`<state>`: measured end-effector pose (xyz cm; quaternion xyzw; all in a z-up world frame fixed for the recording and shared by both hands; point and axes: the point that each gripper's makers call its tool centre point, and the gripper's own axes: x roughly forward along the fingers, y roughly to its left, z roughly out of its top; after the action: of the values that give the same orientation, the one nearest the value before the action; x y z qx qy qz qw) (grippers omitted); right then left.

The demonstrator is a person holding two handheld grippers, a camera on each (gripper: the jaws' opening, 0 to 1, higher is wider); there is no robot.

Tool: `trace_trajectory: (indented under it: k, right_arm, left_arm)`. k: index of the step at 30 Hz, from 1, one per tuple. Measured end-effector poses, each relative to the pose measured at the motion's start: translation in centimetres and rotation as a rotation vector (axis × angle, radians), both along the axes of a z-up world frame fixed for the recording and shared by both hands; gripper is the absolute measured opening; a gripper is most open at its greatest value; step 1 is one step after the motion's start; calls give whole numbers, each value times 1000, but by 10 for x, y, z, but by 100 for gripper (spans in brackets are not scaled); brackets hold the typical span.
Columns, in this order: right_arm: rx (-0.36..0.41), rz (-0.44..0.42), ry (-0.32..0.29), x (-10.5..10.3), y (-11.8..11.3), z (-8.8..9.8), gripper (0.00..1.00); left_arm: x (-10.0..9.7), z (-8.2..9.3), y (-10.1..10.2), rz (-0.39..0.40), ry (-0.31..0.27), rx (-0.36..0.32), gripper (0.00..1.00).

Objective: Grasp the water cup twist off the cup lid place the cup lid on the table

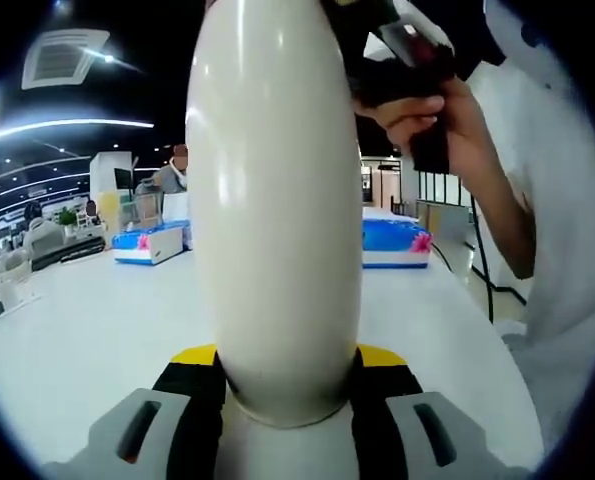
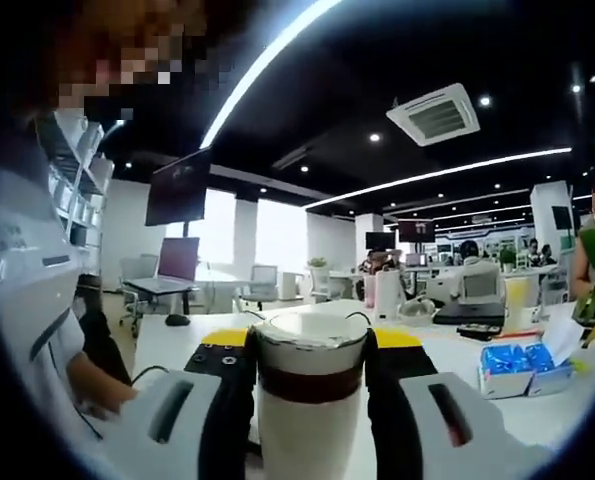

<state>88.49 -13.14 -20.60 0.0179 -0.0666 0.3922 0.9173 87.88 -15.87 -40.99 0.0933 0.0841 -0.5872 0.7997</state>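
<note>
A tall white water cup (image 1: 277, 200) rises between the jaws of my left gripper (image 1: 287, 365), which is shut on its lower body. My right gripper (image 1: 397, 80) comes in at the upper right by the cup's top, held by a hand (image 1: 432, 115). In the right gripper view, the cup's top end stands between the jaws of my right gripper (image 2: 310, 350). It has a pale lid (image 2: 312, 332) above a dark brown band (image 2: 310, 385), and the jaws press on both sides at lid height. I cannot tell whether the lid has parted from the cup.
A white table (image 1: 87, 320) spreads below, with blue boxes at the back left (image 1: 149, 243) and right (image 1: 392, 243). A person in white clothes (image 1: 567, 250) stands close on the right, beside a black cable (image 1: 482, 270). A blue packet (image 2: 517, 365) lies on the desk.
</note>
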Motion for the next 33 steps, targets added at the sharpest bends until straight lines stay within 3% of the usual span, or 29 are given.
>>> trace_trajectory:
  k: [11, 16, 20, 25, 33]
  right_arm:
    - [25, 211, 17, -3, 4, 0, 45]
    - [88, 309, 103, -2, 6, -3, 45]
    - [68, 328, 57, -3, 7, -2, 45]
    - [67, 353, 56, -5, 9, -1, 45]
    - [24, 470, 67, -5, 9, -2, 45]
  left_arm:
    - [1, 0, 0, -1, 1, 0, 50]
    - [1, 0, 0, 0, 0, -1, 51]
    - [1, 0, 0, 1, -1, -1, 51]
    - [0, 0, 1, 0, -2, -1, 51]
    - [0, -1, 0, 4, -1, -1, 51]
